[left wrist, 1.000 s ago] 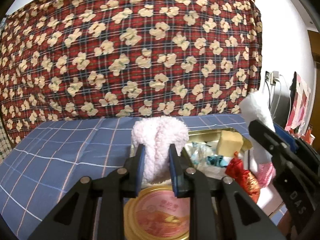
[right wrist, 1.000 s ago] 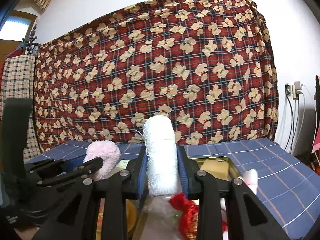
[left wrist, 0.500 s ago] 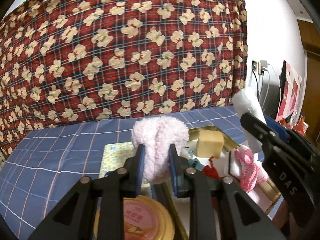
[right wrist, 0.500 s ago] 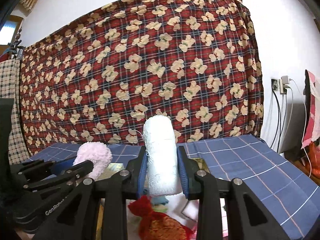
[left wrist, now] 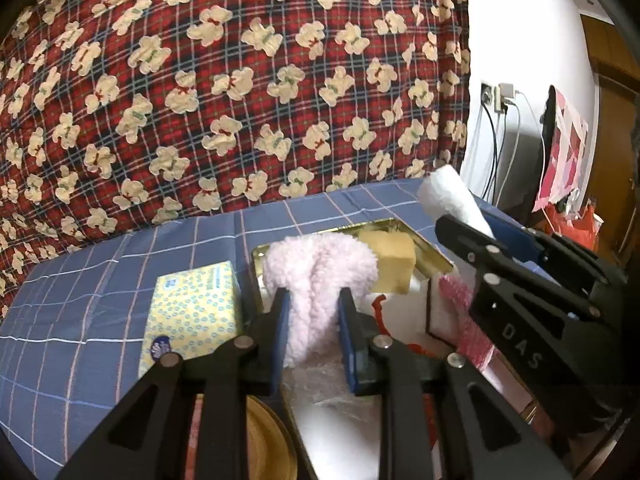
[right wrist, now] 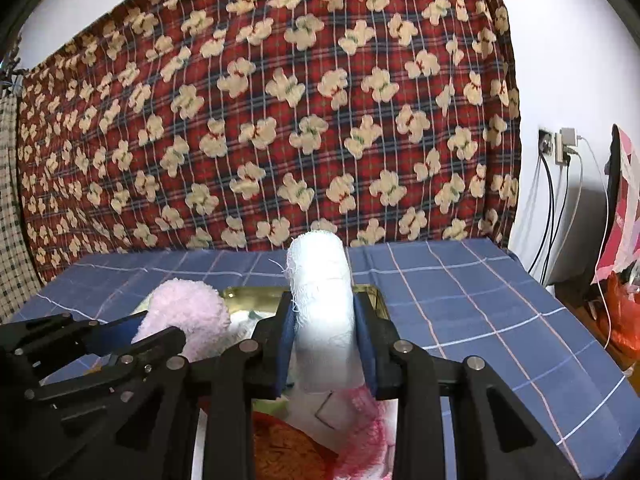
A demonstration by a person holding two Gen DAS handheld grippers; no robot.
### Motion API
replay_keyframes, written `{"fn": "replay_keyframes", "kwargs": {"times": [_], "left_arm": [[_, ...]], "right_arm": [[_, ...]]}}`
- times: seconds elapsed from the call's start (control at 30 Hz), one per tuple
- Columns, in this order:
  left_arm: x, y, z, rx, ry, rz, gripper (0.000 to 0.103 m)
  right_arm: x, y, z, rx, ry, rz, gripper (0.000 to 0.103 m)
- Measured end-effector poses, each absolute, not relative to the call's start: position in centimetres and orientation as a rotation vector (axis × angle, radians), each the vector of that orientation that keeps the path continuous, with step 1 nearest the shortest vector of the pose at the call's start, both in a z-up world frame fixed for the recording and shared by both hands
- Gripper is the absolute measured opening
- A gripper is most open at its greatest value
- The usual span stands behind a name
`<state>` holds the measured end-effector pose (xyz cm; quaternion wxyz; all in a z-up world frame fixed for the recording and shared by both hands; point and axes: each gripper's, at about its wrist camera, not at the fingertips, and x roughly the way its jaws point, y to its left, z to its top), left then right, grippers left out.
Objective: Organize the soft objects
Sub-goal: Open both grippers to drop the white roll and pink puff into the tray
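Left wrist view: left gripper clamps the pink fluffy cloth over the gold tray; right gripper pinches the white roll. Lower both gently, release inside.

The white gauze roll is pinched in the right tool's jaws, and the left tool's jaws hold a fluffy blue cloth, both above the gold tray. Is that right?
Nearly. The cloth in the left gripper is pink, not blue; the left wrist view shows it plainly. The rest holds: the right gripper grips the white gauze roll, both above the gold tray.
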<state>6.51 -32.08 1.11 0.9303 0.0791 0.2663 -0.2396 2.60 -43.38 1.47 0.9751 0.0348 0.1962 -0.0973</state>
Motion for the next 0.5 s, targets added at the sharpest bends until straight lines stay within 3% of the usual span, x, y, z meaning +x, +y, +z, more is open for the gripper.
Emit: {"fn": "replay_keyframes", "kwargs": {"times": [0.07,0.13,0.2,0.37,0.5], "left_arm": [[6.5,-32.5,0.8,0.176,0.557,-0.498,0.027],[6.5,-32.8,0.5,0.185,0.563,-0.497,0.041],[6.2,-33.1,0.4,0.202,0.557,-0.497,0.043],[5.7,-33.2,0.4,0.211,0.548,-0.5,0.053],[5.2,-32.4,0.8,0.203,0.523,-0.477,0.066]], "right_arm": [[2.7,-43.6,1.1,0.069,0.412,-0.199,0.032],[2.9,-43.8,0.7,0.073,0.428,-0.202,0.033],[2.9,-44.0,0.5,0.082,0.437,-0.196,0.036],[2.3,-44.3,0.5,0.104,0.422,-0.191,0.061],[1.5,-44.0,0.8,0.11,0.396,-0.196,0.067]]}}
